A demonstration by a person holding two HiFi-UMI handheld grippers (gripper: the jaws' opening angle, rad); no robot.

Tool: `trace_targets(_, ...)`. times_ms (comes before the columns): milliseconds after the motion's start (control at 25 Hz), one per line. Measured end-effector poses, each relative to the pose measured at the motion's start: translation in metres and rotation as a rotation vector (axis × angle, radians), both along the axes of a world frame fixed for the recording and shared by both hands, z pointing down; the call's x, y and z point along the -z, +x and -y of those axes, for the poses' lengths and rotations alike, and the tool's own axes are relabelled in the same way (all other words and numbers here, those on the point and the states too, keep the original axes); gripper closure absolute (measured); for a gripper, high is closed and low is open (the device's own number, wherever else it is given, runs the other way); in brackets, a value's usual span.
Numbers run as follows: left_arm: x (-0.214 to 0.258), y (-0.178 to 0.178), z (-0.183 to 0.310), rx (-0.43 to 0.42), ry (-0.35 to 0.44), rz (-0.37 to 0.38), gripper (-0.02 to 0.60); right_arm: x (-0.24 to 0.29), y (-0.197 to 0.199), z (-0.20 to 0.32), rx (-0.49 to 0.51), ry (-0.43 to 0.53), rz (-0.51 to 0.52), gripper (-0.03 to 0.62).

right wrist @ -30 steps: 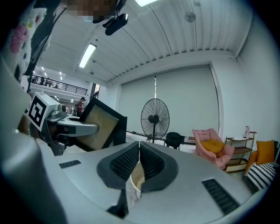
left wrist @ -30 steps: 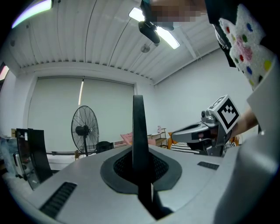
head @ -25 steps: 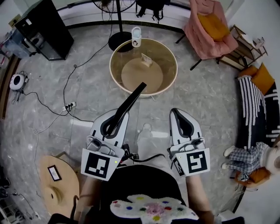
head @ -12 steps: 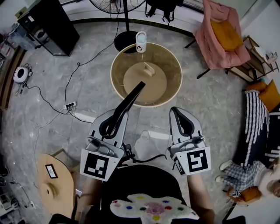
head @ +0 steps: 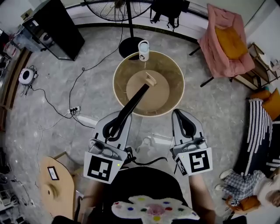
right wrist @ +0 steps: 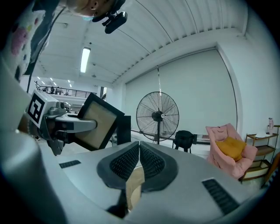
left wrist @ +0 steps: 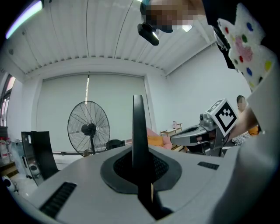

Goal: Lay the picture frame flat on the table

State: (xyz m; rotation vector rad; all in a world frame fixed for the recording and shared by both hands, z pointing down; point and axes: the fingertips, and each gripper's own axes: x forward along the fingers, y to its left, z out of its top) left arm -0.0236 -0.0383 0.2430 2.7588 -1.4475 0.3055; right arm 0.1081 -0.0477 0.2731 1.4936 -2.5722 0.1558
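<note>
Head view shows us our left gripper [head: 114, 127] clamped on the black picture frame [head: 133, 101] (edge-on, in the air), angled toward the round worktop [head: 115, 83]; our right gripper [head: 183, 120] is closed, empty.

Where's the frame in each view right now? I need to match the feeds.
Head view: the frame is at centre, a black bar slanting up and right out of the left gripper.
Left gripper view: edge-on at centre, a thin black upright strip clamped between the jaws.
Right gripper view: left of centre, a black border round a tan panel.
Shared landmark: the standing fan.
</note>
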Motion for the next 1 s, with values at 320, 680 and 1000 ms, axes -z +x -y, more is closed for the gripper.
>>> trace_targets(320,0.002,0.003,0.011,-0.022,0.007,0.001,0.558,0.002,-0.002,0.007,0.000,0.008,0.003,0.559)
trace_targets(680,0.008,-0.005,0.032,-0.055,0.006,-0.061,0.558,0.010,-0.008,0.018,-0.038,0.024,-0.006,0.559)
trace_targets(1000,0.014,-0.010,0.041,-0.125,0.019,-0.132,0.558,0.025,-0.021,0.026,-0.041,0.060,0.073,0.559)
